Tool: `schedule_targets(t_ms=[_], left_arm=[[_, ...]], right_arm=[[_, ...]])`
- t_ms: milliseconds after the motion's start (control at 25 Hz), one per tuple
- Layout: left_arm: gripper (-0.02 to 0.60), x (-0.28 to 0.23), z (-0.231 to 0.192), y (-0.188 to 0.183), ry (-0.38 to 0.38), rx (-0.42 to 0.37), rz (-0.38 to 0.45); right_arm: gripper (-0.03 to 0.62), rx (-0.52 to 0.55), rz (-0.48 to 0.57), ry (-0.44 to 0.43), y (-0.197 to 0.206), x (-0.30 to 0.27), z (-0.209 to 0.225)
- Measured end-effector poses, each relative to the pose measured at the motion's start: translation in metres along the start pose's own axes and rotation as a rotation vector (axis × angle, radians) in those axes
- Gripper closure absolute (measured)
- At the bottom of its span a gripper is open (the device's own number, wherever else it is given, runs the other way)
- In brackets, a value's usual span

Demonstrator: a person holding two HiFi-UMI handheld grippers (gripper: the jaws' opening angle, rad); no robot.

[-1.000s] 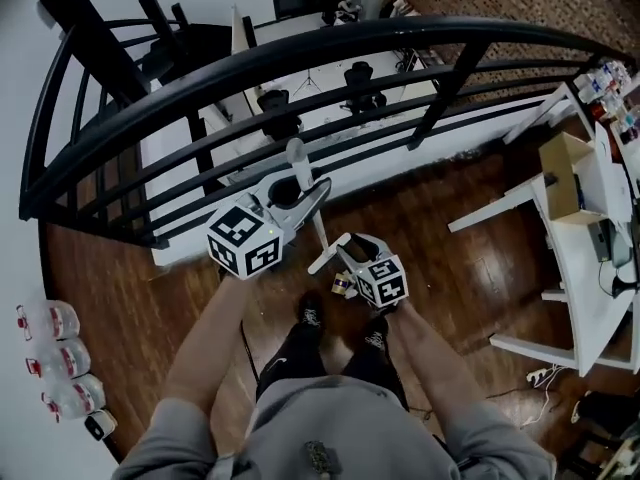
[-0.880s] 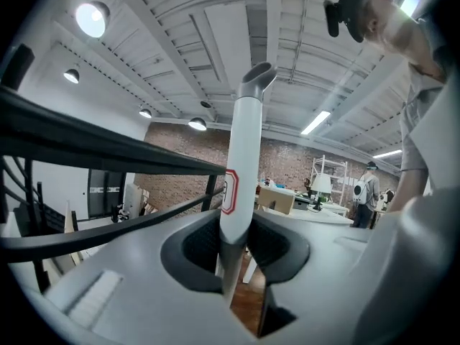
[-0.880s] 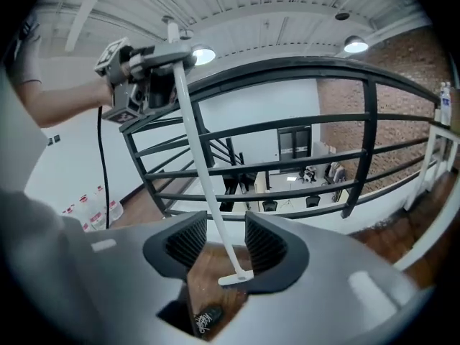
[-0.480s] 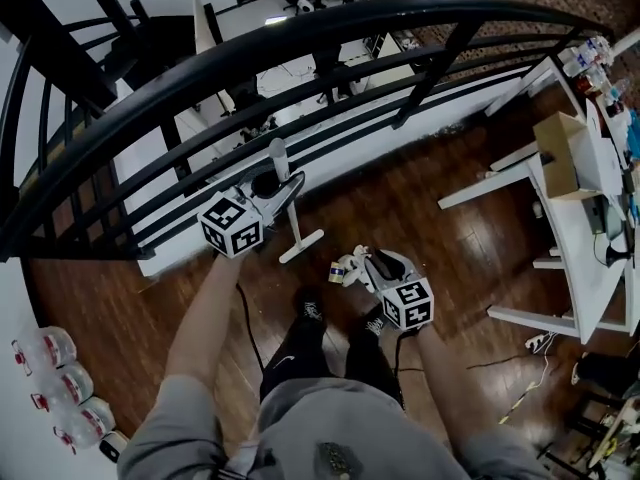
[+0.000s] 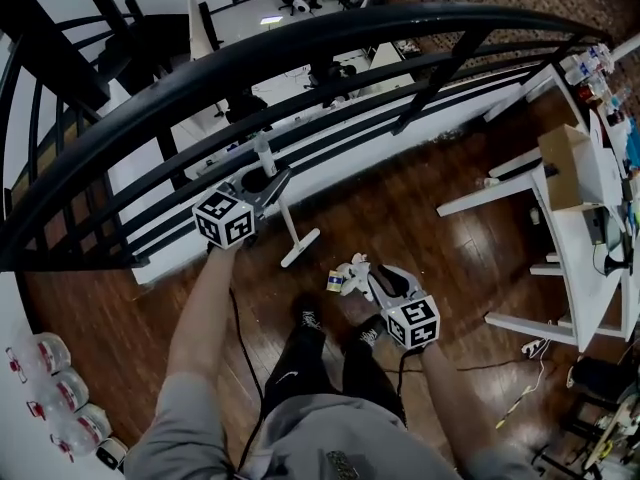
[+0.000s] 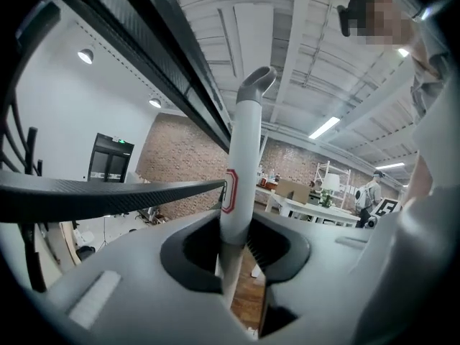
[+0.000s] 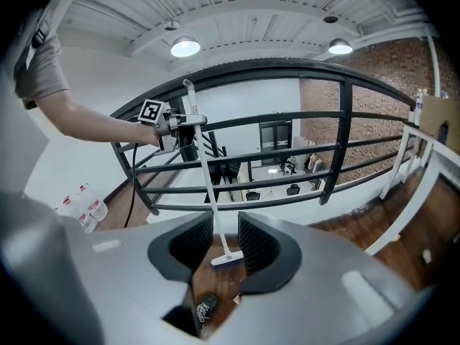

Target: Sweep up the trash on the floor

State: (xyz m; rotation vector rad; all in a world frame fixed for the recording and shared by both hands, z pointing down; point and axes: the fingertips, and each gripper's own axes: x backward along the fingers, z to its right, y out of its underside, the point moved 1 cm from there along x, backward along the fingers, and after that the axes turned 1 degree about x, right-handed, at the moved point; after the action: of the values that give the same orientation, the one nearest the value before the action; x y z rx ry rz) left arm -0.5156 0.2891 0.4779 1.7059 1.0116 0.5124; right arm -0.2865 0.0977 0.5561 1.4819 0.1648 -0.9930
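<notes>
My left gripper (image 5: 266,182) is shut on the white handle of a broom (image 6: 241,164), which stands nearly upright. Its head (image 5: 300,249) rests on the dark wooden floor just in front of the railing. The right gripper view shows the same broom (image 7: 205,185) and the left gripper (image 7: 180,123) up on its handle. My right gripper (image 5: 356,271) is low over the floor by the person's shoes; its jaws are closing, and nothing shows between them in the right gripper view. A small scrap of trash (image 5: 333,280) lies beside its tips.
A curved black railing (image 5: 300,43) runs across the far side. At the right are a white desk (image 5: 560,218) and a cardboard box (image 5: 566,166). Water bottles (image 5: 55,388) stand at the lower left. A black cable (image 5: 240,328) trails across the floor.
My left gripper has sunk and drifted left with the broom, whose head slid slightly left. The right gripper shifted down-right in the picture, and its jaws have narrowed.
</notes>
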Motion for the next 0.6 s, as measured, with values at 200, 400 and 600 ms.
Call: schedule_targets(t_ms=[200, 400, 600], left_arm=[[0.495, -0.005, -0.040, -0.007, -0.113, 0.034, 0.034], [0.495, -0.004, -0.072, -0.011, -0.230, 0.039, 0.046], [0.497, -0.001, -0.092, -0.013, -0.306, 0.037, 0.046]], right_arm=[[0.494, -0.004, 0.023, 0.005, -0.012, 0.001, 0.005], [0.494, -0.013, 0.004, 0.017, -0.006, 0.003, 0.016], [0.496, -0.023, -0.004, 0.027, -0.003, 0.002, 0.024]])
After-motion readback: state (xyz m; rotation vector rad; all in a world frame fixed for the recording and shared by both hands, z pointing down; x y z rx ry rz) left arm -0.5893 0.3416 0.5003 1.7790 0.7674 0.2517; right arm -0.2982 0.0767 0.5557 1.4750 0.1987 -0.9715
